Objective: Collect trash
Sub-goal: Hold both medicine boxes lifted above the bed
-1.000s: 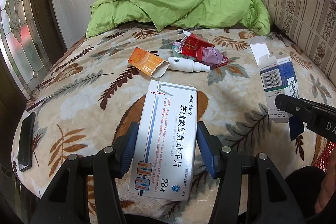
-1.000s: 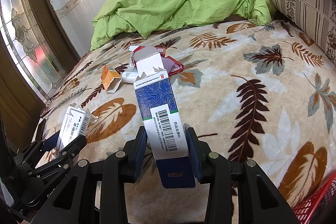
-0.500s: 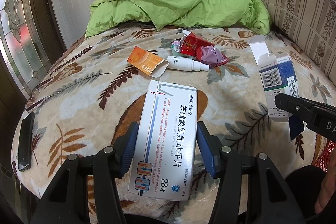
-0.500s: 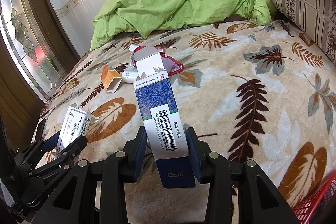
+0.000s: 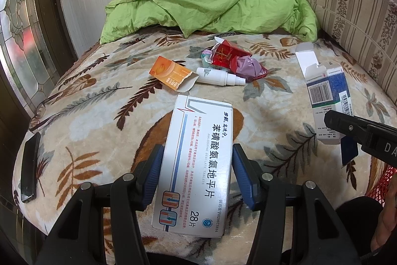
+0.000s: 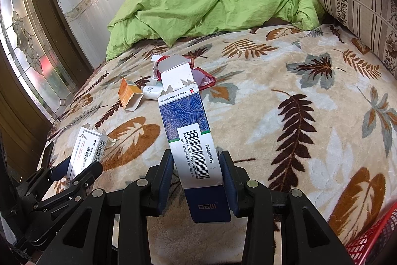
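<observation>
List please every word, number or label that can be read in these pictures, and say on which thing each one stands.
"苯磺酸氨氯地平片": white medicine box in the left gripper.
"AMLODIPINE BESYLATE TABLETS": same box.
"28片": same box, near corner.
"药品追溯码": beside the barcode on the blue and white box in the right gripper.
"白云山": that box's dark blue flap.
Fine print, barcode digits, orange box, red packet, spray bottle: too small or blurred.
</observation>
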A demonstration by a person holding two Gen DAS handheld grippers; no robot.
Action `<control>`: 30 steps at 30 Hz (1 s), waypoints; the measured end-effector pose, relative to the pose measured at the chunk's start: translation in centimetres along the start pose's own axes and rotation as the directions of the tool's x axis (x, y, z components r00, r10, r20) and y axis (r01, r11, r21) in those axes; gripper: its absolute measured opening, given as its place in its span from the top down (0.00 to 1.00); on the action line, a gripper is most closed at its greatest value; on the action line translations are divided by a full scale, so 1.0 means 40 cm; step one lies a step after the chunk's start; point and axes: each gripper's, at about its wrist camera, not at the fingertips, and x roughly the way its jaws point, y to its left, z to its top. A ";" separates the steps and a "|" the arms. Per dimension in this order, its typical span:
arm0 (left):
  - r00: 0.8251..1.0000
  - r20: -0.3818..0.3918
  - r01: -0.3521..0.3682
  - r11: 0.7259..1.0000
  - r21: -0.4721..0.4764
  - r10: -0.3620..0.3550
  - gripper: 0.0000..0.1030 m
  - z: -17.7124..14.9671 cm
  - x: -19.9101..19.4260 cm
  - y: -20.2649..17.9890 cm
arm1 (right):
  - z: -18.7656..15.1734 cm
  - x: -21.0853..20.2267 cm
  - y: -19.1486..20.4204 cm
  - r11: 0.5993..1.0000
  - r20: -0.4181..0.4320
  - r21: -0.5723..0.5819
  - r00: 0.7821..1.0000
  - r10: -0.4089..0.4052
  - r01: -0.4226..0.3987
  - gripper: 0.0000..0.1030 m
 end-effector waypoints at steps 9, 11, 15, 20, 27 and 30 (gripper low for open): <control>0.999 0.006 0.033 0.999 0.005 -0.033 0.48 0.004 -0.030 -0.025 | -0.003 -0.046 -0.003 0.999 -0.016 0.022 0.999 0.030 -0.030 0.61; 0.999 0.008 0.040 0.999 0.008 -0.040 0.48 0.012 -0.038 -0.025 | -0.005 -0.058 -0.007 0.999 -0.020 0.032 0.999 0.038 -0.037 0.61; 0.999 0.006 0.052 0.999 0.014 -0.052 0.48 0.016 -0.049 -0.032 | -0.010 -0.082 -0.015 0.998 -0.021 0.049 0.999 0.048 -0.047 0.61; 0.998 0.005 0.064 0.998 0.022 -0.064 0.48 0.021 -0.056 -0.039 | -0.012 -0.111 -0.023 0.997 -0.011 0.062 0.998 0.054 -0.054 0.61; 0.997 0.004 0.082 0.996 0.037 -0.082 0.48 0.028 -0.066 -0.053 | -0.012 -0.141 -0.041 0.995 0.001 0.083 0.999 0.053 -0.053 0.61; 0.996 0.004 0.085 0.995 0.042 -0.085 0.48 0.029 -0.070 -0.059 | -0.012 -0.146 -0.045 0.995 -0.002 0.088 0.998 0.055 -0.055 0.61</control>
